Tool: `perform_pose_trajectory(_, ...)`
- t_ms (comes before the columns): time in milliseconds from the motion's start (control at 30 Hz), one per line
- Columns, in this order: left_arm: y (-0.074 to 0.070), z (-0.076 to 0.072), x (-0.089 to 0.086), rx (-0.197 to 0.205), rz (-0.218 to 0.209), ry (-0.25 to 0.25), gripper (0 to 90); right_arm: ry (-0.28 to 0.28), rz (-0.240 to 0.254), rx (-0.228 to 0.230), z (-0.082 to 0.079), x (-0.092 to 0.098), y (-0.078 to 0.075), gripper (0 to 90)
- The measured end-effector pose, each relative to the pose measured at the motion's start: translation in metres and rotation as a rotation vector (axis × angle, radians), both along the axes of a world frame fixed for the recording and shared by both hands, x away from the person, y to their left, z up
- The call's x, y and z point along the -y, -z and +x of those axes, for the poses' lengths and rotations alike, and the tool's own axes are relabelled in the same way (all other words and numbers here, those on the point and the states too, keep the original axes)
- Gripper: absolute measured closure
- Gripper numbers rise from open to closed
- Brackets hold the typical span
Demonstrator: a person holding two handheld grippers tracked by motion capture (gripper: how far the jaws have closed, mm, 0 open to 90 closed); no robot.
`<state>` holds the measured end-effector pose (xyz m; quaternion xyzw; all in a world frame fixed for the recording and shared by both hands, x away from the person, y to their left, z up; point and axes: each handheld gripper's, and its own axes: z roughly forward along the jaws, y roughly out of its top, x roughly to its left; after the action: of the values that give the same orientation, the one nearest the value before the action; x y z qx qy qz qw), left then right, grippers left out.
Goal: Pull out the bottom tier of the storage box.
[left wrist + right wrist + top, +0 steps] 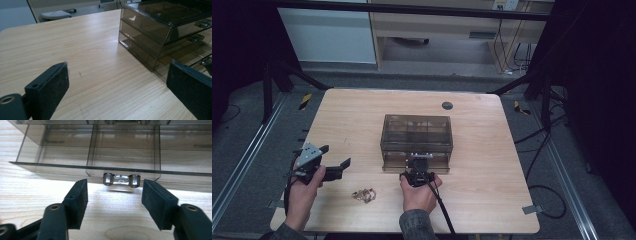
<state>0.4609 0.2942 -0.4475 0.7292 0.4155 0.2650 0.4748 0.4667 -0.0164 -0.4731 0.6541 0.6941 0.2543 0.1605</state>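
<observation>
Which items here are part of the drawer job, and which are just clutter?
In the job:
- drawer box
- bottom drawer, pulled out
- its handle, between the open jaws of the right gripper, untouched

Lying about:
- crumpled wrapper on the table
- left gripper, open, off to the side
- round grommet

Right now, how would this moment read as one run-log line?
right gripper: open, jaws either side of drawer handle, not gripping | bottom drawer: pulled out | left gripper: open, nothing held | small crumpled item: on table
</observation>
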Motion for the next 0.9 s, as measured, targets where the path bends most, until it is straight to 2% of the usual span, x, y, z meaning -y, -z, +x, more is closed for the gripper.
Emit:
perform_pose_trajectory(233, 0.002, 0.0, 0.003, -0.015, 0.001, 0.022, 4.2, -0.035, -0.025, 0.022, -0.009, 0.005, -0.011, 28.1)
perform_pose_trajectory(500, 0.002, -0.004, 0.007, -0.031, 0.008, 0.053, 4.3, -0.115, -0.043, 0.097, -0.019, 0.029, -0.026, 18.4)
perform_pose_trajectory(700, 0.0, -0.01, 0.007, -0.031, -0.003, 0.057, 4.3, -0.162, -0.038, 0.127, -0.016, 0.049, -0.031, 15.3)
perform_pose_trajectory(900, -0.002, -0.016, 0.005, -0.004, 0.018, 0.047, 4.3, -0.223, -0.092, 0.166, -0.017, 0.064, -0.031, 12.6)
